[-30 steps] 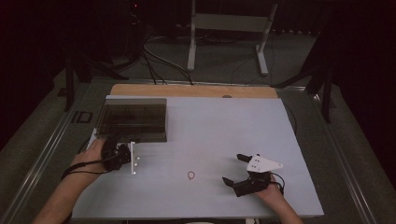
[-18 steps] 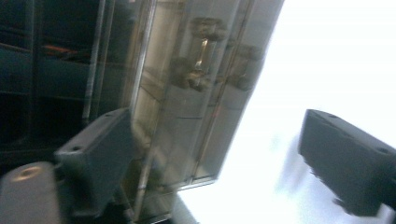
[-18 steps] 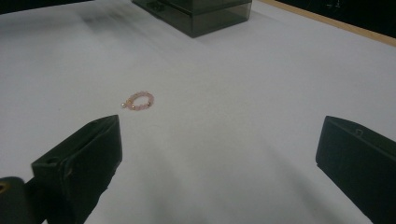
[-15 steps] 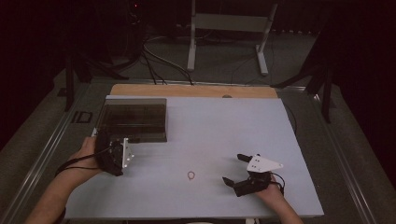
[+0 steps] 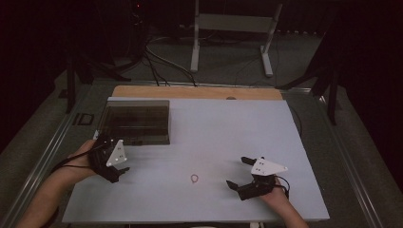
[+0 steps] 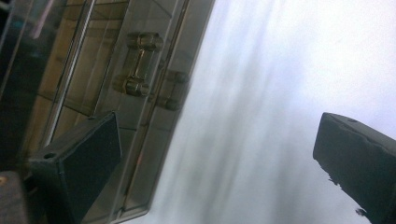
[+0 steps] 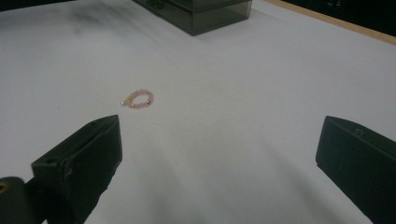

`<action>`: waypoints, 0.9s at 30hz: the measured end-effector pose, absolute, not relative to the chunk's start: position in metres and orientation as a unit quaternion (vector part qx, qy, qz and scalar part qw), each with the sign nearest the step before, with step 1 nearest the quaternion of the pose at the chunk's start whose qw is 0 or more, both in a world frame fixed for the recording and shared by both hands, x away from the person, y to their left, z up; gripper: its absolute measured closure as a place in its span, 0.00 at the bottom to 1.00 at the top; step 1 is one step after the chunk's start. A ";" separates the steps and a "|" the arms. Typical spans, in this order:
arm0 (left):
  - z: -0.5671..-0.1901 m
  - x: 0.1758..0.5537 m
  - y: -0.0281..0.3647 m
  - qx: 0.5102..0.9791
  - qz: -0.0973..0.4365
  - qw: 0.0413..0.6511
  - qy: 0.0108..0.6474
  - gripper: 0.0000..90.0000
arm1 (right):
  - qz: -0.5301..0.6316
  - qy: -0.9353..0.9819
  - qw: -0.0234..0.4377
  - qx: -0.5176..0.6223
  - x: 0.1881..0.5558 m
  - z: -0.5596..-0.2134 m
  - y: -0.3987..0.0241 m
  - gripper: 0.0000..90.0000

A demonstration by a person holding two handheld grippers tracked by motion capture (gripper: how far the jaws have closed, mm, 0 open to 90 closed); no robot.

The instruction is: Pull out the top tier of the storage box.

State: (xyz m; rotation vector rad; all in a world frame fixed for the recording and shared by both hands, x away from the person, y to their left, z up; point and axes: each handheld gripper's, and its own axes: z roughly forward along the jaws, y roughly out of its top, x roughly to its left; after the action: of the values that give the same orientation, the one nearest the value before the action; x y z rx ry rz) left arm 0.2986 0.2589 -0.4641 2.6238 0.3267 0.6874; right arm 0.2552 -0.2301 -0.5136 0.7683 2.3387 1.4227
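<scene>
High view first: a small pink bead ring (image 5: 195, 178) lies flat on the white tabletop (image 5: 228, 123), near the front edge and about in the middle of it, between the two hands and touching neither. A dark clear box (image 5: 135, 122) stands at the back left corner area, lid down.

I judge the ring very light and a bit loose, beads on a thread, so it can roll or slide away when pushed. It is thin and lies flat, so the grip must come from above with the tips low to the tabletop, closing across the ring from both sides, gently. The beads look smooth and may slip.

The right tongs (image 5: 243, 172) rest at the front right, held low and almost level, pointing to the ring; the jaws stand wide apart with nothing between them. In the right gripper view the ring (image 7: 136, 99) is just ahead, a little toward the left jaw.

The left tongs (image 5: 122, 169) are at the left edge, just in front of the box, turned on the side. Their jaws have just been opening and now stand wide, empty. In the left gripper view the box latch (image 6: 140, 63) is close ahead.
</scene>
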 end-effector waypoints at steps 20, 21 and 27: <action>-0.445 0.318 0.281 0.930 0.211 0.268 0.134 0.02 | 0.492 0.814 0.150 0.269 0.257 -0.515 -0.230 0.01; -0.445 0.320 0.282 0.930 0.209 0.269 0.136 0.02 | 0.493 0.814 0.150 0.270 0.257 -0.515 -0.230 0.01; -0.437 0.329 0.290 0.922 0.195 0.296 0.154 0.04 | 0.492 0.814 0.149 0.269 0.258 -0.515 -0.230 0.01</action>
State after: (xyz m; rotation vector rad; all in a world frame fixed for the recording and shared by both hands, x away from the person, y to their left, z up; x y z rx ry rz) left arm 0.3292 0.2905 -0.4371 2.4533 0.4097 0.5180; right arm 0.2582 -0.2295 -0.5154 0.7744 2.3405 1.4133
